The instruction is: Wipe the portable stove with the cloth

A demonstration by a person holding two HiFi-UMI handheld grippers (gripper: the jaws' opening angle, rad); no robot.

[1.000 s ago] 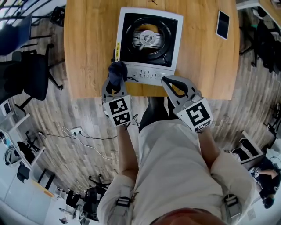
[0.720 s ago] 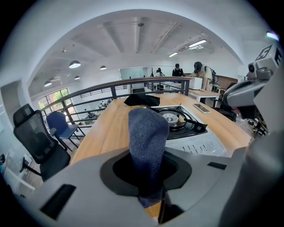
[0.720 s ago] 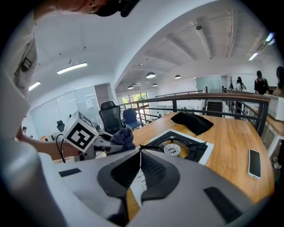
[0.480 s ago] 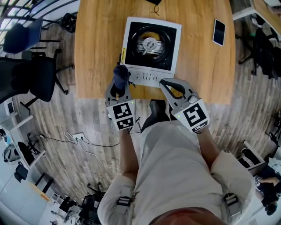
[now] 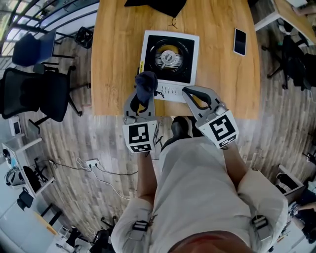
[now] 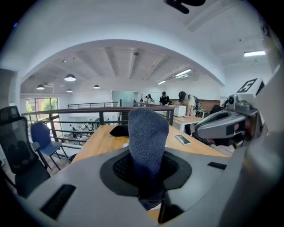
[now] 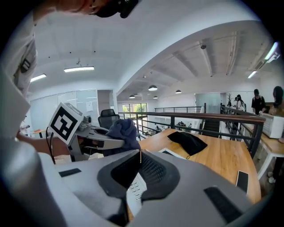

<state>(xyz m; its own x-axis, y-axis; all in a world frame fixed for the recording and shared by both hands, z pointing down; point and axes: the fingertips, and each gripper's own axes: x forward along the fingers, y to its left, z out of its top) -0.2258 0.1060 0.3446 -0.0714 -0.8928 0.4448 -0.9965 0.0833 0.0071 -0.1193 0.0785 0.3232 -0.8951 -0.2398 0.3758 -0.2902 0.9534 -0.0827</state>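
The portable stove (image 5: 170,62), white with a black top and round burner, sits on the wooden table (image 5: 113,59). A dark blue cloth (image 5: 146,85) sticks up from my left gripper (image 5: 142,96), which is shut on it over the stove's front left corner. In the left gripper view the cloth (image 6: 148,133) stands upright between the jaws. My right gripper (image 5: 186,91) is at the stove's front right edge, jaws shut with nothing in them. In the right gripper view the stove's control panel (image 7: 135,190) shows below that gripper (image 7: 140,153).
A phone (image 5: 239,42) lies on the table to the stove's right. A black bag (image 5: 155,6) lies at the table's far edge. Office chairs (image 5: 37,91) stand to the left of the table. A railing (image 6: 88,117) runs beyond the table.
The head view has pulled back, so the table and stove look smaller and higher. Both grippers stay by the stove's front edge. The left one still holds the cloth.
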